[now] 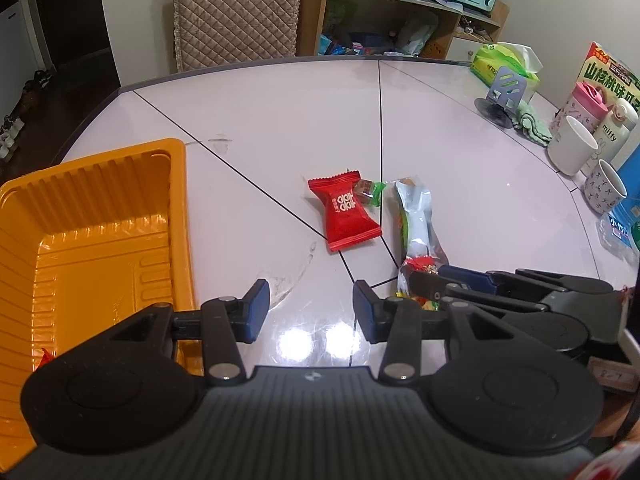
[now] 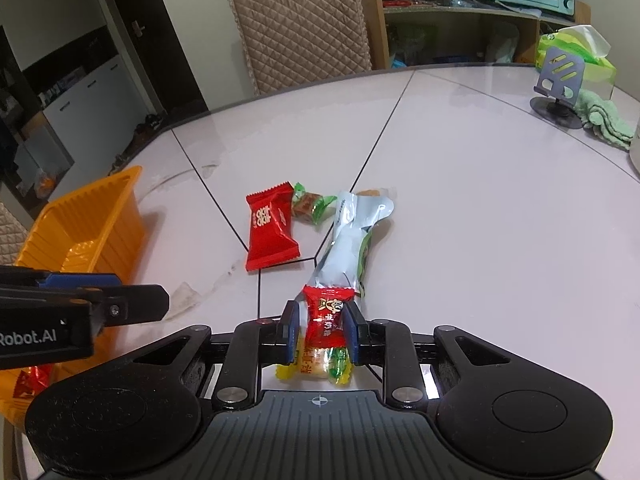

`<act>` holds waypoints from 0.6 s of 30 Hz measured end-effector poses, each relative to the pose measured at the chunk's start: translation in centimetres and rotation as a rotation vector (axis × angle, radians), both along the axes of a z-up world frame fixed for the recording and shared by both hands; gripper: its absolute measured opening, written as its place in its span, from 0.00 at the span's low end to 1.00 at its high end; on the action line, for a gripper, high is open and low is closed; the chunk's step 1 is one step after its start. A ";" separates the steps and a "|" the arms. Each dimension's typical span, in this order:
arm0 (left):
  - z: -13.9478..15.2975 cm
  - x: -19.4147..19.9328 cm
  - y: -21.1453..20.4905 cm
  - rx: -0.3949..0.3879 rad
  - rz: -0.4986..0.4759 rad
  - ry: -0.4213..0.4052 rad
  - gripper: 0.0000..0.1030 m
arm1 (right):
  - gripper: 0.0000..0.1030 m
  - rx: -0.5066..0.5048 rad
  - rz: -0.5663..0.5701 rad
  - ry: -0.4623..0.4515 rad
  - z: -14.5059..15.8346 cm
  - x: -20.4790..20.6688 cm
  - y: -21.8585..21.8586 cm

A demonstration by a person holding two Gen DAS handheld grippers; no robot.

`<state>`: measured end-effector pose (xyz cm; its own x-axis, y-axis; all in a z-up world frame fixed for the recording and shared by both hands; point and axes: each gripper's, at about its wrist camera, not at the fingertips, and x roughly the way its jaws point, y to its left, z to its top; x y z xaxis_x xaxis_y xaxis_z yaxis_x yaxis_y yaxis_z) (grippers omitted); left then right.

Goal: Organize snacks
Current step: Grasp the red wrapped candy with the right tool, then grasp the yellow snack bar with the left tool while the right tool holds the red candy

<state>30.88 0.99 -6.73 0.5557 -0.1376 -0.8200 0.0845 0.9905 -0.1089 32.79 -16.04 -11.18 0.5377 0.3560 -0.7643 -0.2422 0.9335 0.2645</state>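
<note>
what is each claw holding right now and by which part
Right claw pinches the small red candy across its middle, by its sides. Left claw is open, holding nothing.

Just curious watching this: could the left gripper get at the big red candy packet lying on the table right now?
Probably yes. The left gripper is open and empty, and the red candy packet lies flat just ahead of it with bare table between them. The right gripper, shut on another candy, sits off to the side.

A quilted beige chair back [image 2: 300,24] stands upper centre, a cluttered wooden shelf [image 2: 460,12] upper right, perhaps a dark door [image 1: 72,8] upper left.
</note>
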 end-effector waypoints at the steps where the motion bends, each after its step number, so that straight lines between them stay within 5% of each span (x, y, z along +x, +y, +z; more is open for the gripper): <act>1: 0.0 0.0 0.0 0.000 0.000 0.000 0.40 | 0.25 -0.003 0.001 0.001 -0.1 0.1 0.1; 18: -0.4 -0.1 -1.8 -0.001 -0.036 0.009 0.41 | 0.19 0.057 -0.055 -0.050 1.8 -1.2 -3.1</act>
